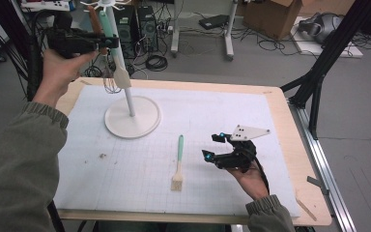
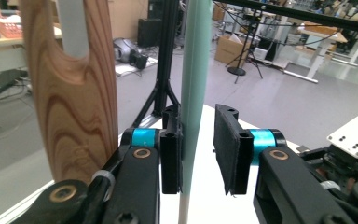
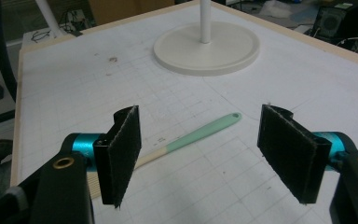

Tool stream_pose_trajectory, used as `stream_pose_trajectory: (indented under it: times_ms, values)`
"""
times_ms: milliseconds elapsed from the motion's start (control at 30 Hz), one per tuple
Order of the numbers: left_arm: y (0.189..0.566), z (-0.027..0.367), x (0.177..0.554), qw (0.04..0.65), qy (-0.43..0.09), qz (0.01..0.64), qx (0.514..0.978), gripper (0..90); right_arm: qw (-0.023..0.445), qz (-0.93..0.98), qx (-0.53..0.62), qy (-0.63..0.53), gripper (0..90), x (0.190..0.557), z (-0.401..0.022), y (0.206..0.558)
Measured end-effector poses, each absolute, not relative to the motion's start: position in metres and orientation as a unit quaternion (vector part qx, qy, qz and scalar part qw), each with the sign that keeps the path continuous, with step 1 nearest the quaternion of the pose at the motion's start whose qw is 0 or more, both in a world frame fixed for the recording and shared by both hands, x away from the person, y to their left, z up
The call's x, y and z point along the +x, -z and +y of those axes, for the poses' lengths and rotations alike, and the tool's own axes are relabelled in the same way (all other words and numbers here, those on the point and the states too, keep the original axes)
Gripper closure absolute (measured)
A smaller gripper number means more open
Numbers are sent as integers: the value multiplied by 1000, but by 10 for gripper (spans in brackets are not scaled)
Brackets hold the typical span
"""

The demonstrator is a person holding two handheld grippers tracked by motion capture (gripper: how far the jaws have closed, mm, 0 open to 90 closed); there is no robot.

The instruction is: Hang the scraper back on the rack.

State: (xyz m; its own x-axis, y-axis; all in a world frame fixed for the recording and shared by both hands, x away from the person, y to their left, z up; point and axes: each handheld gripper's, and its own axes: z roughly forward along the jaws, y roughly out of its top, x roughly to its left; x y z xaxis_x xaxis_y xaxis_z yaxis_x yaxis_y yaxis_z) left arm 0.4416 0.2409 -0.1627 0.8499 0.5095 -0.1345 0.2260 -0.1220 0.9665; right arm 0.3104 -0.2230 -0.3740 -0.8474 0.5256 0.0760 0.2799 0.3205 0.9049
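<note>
At the far left I have the left hand-held gripper [image 1: 107, 42] raised beside the white rack [image 1: 131, 116], its jaws around the mint handle of a hanging spatula [image 1: 117, 58]; from its own view one pad touches the handle and the other stands clear, so the grip is loosening rather than pinching. To finish this well I'd spread the jaws fully and back straight out, without nudging the handle or the wooden utensil [image 2: 72, 93] hanging beside it. Further right, the pastry brush [image 1: 178, 164] lies flat on the worktop [image 1: 270, 101]. The right hand-held gripper [image 1: 213, 147] hovers near it, jaws spread wide and empty.
</note>
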Motion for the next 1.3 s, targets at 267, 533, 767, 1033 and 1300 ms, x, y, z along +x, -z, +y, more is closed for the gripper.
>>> stream_pose_trajectory:
  times_ms: [267,533,767,1033,1300]
  values:
    - [165,242,430,610,-145,257,735,651,114,803,250,-529,292,310,-222,373]
    - [167,245,421,608,-172,265,728,600,113,805,249,-527,292,310,-221,373]
    - [166,249,413,608,-179,263,728,582,114,803,252,-527,292,311,-221,373]
    - [164,257,408,609,-179,264,726,585,118,801,254,-529,291,312,-224,373]
    - [161,266,402,614,-177,259,724,707,120,799,263,-527,262,312,-227,372]
